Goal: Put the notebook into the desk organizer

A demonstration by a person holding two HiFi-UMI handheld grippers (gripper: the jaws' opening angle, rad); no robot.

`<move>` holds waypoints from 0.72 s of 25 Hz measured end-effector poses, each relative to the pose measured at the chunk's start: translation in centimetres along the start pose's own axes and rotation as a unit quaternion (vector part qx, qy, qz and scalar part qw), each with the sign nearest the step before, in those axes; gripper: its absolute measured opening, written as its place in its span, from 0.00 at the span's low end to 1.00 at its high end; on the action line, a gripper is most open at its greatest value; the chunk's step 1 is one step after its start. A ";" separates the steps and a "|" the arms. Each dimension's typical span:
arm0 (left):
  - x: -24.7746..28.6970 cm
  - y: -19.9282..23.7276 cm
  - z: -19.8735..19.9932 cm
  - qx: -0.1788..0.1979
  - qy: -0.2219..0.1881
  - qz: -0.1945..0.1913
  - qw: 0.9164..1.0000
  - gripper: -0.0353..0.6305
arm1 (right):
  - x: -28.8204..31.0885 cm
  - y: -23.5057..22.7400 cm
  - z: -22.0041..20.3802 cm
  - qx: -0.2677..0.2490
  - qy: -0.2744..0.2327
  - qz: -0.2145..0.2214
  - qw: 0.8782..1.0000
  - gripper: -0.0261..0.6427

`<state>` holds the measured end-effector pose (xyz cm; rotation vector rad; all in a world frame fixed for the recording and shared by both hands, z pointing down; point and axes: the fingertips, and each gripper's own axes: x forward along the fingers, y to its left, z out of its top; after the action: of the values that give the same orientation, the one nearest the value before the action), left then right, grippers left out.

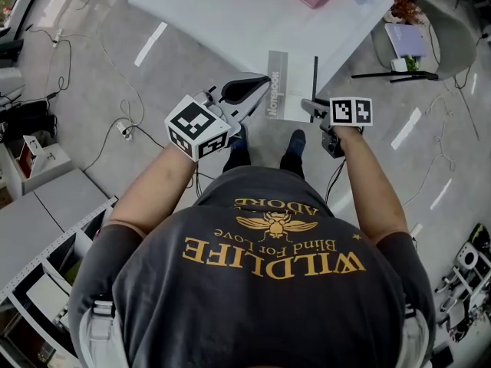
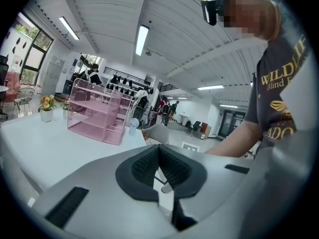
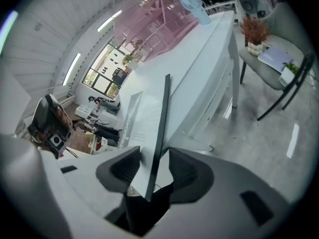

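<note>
While the head view looks down on the notebook and shows its face, a pale grey cover with a darker strip down the left side printed "Notebook", only the right gripper view gets us in at the jaws. And there it is: the right gripper has the notebook's near end between its pads, the left pad looking to be against the cover and a sliver of light at the right pad, so that's jaws apart, not clamped. From here the notebook is almost edge-on, a thin dark edge with the pale printed cover falling away to the left.

Over to the left gripper: its own view shows the pads pinched together on nothing. The head view puts its tip just beside the notebook's left edge.

The notebook sits at the near corner of the white table, its near end out past the edge. Its long axis runs straight away from the person, far end pointing up the table toward the pink desk organizer, well apart from it
</note>
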<state>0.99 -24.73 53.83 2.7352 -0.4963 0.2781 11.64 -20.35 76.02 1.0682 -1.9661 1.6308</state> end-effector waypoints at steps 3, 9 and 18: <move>0.1 -0.2 -0.1 -0.001 0.002 0.002 1.000 0.05 | -0.7 0.1 -0.3 0.041 0.013 0.019 0.999 0.20; 1.1 -0.9 1.9 0.004 -0.004 0.000 1.000 0.05 | -5.9 2.3 1.4 0.092 -0.031 0.107 0.990 0.05; 4.2 -2.0 9.4 0.038 -0.052 0.029 0.998 0.05 | -18.0 5.4 11.7 0.029 -0.140 0.164 0.976 0.05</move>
<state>6.78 -27.69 45.60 2.8235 -0.6047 0.1729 21.30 -25.54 56.76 1.0908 -2.3981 1.7934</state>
